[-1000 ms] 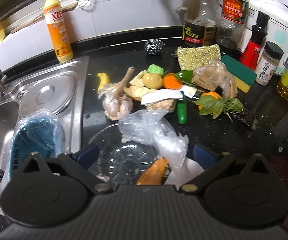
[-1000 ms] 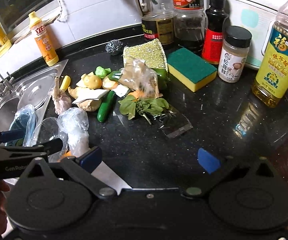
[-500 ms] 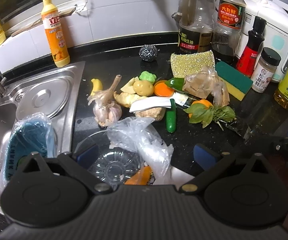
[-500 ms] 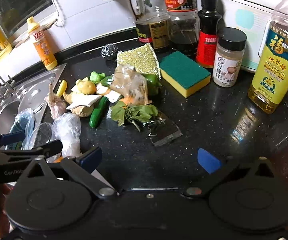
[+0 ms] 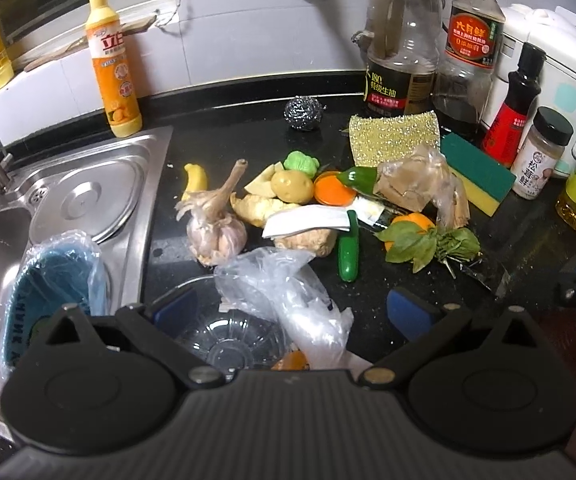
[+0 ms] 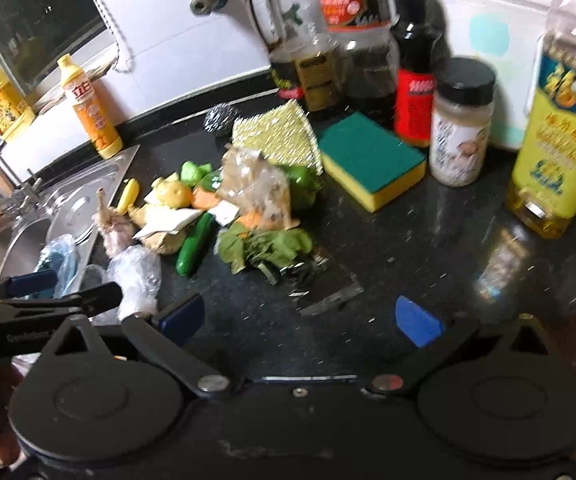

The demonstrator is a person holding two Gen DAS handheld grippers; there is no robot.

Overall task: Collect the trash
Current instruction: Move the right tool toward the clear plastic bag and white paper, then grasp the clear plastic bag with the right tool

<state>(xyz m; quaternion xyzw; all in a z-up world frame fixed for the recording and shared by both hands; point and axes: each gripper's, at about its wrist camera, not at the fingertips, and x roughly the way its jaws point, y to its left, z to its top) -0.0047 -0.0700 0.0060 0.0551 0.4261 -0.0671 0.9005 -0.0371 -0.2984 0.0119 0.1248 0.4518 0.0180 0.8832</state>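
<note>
Both tools, the left tool (image 5: 288, 306) and the right tool (image 6: 300, 318), gape empty above the table (image 5: 408, 288), so collecting has seemingly barely begun: the crumpled plastic bag (image 5: 288, 292) (near the lined bin (image 5: 47, 276) in the sink) and the wrapper (image 6: 257, 188) remain uncollected.

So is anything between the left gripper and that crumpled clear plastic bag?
Nothing visible is. The left gripper is open, and the crumpled plastic bag lies directly between its fingers, draped over a clear plastic container.
</note>
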